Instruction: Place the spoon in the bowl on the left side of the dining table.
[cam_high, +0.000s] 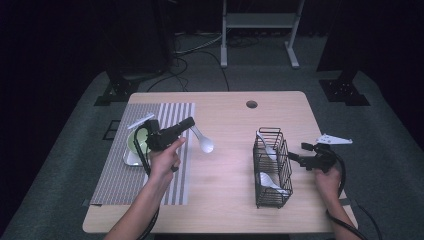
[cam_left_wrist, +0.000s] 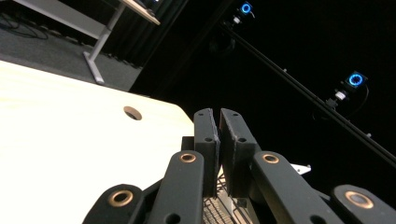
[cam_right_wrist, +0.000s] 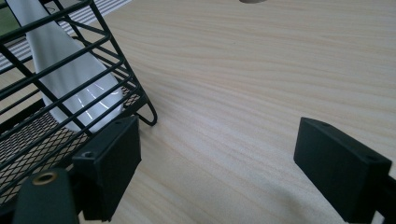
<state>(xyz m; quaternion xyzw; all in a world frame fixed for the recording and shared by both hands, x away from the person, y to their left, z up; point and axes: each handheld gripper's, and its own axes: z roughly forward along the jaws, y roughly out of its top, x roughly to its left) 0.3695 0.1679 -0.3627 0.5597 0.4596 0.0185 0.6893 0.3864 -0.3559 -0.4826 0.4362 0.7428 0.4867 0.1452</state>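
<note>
Spoons moving to rack, by look of it: two already in wire rack (cam_high: 272, 167), third spoon (cam_high: 203, 141) just ahead of left tongs (cam_high: 189, 123), low over bench (cam_high: 230, 200). Whether spoon is gripped, resting on bench or just released: cannot tell. Left tongs jaws nearly closed in left gripper view, nothing seen between. Right tongs (cam_high: 296, 157) wide open, empty, one jaw right against rack wall.

Next, likely: carry spoon across to rack, right tongs steadying it.

Hidden: bowl (cam_high: 137, 142) partly behind left tongs.
</note>
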